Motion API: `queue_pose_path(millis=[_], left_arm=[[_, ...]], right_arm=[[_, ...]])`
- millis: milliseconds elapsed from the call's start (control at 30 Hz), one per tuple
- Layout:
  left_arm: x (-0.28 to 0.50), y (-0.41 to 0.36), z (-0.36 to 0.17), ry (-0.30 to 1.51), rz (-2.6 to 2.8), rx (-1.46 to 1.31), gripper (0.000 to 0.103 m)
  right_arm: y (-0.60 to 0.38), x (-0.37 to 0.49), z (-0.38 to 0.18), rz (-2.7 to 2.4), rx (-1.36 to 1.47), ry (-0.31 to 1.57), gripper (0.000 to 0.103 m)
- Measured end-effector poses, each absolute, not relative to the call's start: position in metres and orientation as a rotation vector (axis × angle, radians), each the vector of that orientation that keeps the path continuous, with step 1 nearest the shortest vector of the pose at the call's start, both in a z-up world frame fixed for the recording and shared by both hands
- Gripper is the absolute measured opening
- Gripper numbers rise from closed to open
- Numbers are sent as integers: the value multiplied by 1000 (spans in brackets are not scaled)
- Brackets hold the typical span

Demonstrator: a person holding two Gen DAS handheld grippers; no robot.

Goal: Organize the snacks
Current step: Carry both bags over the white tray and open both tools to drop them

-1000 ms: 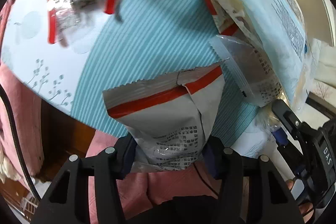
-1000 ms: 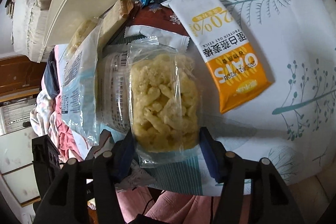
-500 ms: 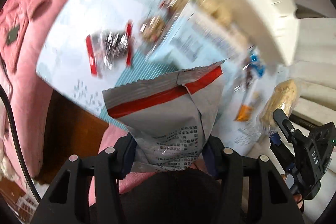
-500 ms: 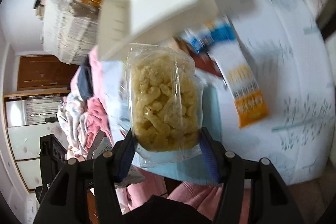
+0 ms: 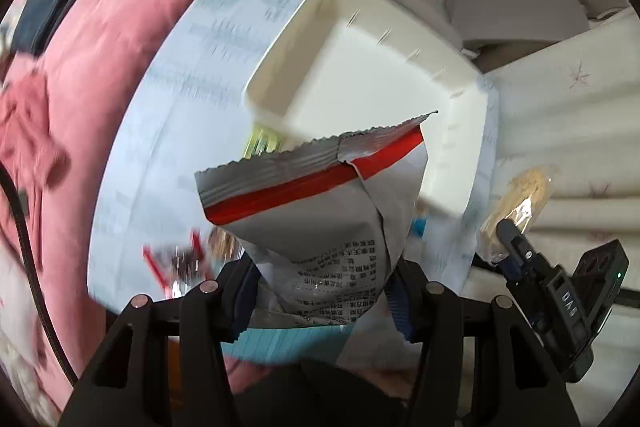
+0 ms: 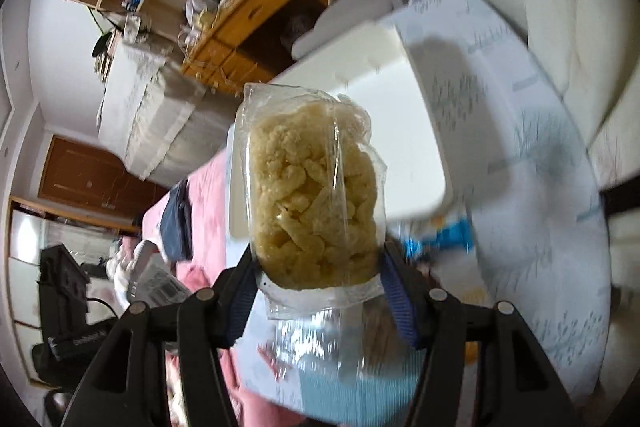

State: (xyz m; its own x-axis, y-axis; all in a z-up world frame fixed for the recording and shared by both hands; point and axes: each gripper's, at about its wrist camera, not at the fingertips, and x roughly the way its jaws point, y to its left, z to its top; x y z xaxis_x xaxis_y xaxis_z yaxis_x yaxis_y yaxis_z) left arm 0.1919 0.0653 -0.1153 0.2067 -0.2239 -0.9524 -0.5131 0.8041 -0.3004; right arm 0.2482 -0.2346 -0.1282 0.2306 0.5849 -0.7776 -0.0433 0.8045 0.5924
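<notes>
The lower end of the grey packet [image 5: 320,227] is hidden between the pads of the left hand-held gripper [image 5: 320,301], and its small print is too fine to read. Motion blur smears the red-edged wrapper [image 5: 176,263] and the pattern on the worktop [image 5: 168,115], so neither can be made out. In the right wrist view the clear bag of yellow snacks [image 6: 314,199] covers part of the white tray [image 6: 404,131], and the blue wrappers [image 6: 444,241] beside it are only a blur.

White tray [image 5: 380,83] interior bare, open above
</notes>
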Motion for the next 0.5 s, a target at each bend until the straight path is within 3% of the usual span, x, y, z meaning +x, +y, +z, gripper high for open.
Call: queue_pose_path(millis=[300,367,400,433,467,500], left_arm=[[273,73,-103,1235,85,-586,54],[287,73,-110,1228,67,-557,60],[294,73,-114,1231,54,-547,70],[297,71,-114,1231,45,-544,76],[299,70,-114,1230,36,-541,77],[301,69,-116,1229,29,-539,77]], right_arm=[[-211,286,-136,376,415,1188,59],[-208,292,-143,364,413,1188,60],[-208,293,-147,358,416,1192,61],[-207,295,-151,350,420,1199,67],[-207,295,-154,340,424,1204,76],[-208,296,-156,328,431,1203,80]])
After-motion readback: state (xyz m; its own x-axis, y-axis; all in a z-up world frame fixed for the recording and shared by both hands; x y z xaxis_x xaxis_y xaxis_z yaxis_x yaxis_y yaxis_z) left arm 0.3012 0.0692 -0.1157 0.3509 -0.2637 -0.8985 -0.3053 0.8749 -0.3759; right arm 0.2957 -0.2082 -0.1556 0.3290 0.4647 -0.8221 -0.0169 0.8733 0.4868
